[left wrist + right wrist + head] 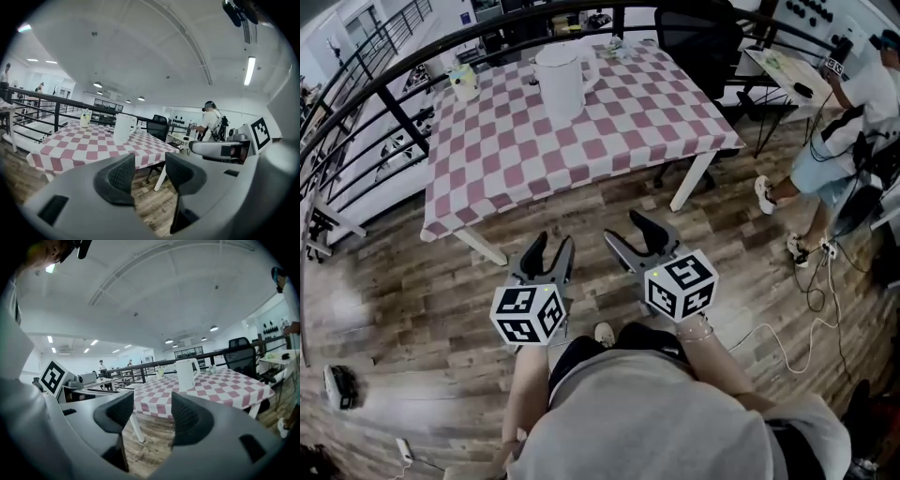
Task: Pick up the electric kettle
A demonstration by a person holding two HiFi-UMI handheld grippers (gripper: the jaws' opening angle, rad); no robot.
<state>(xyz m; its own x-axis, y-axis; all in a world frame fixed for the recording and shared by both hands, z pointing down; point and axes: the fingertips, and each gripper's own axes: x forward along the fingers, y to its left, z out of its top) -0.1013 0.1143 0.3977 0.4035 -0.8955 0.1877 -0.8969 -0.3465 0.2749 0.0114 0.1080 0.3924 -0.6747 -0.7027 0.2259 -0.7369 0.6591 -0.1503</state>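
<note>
"Since neither gripper is near it, where do I stand with the electric kettle (pixel 561 82)?"

"Well short. It stands upright on the far half of the desk (pixel 712 141), and both tools hang over the wooden floor (pixel 422 309) on the near side. Left gripper (pixel 554 240): fingers (pixel 123 176) partly apart, nothing between them. Right gripper (pixel 621 227): fingers (pixel 187 420) spread wide, likewise empty."

"How would you go in?"

"I'd step up to the near edge first, then reach across level. The handle (pixel 592 64) faces right (a loop on that side), so the right gripper looks the natural one. Close on the handle, not the smooth body, and lift straight so nothing tips."

"And the room?"

"Left, a black railing (pixel 384 89); a small pale cup (pixel 465 82) near the desk's left corner; a pink-and-white checked cloth (pixel 516 159) that might slide if the kettle is dragged; a dark chair (pixel 698 37) behind; a person (pixel 853 112) at the far right, with cables (pixel 778 342) across the boards."
</note>
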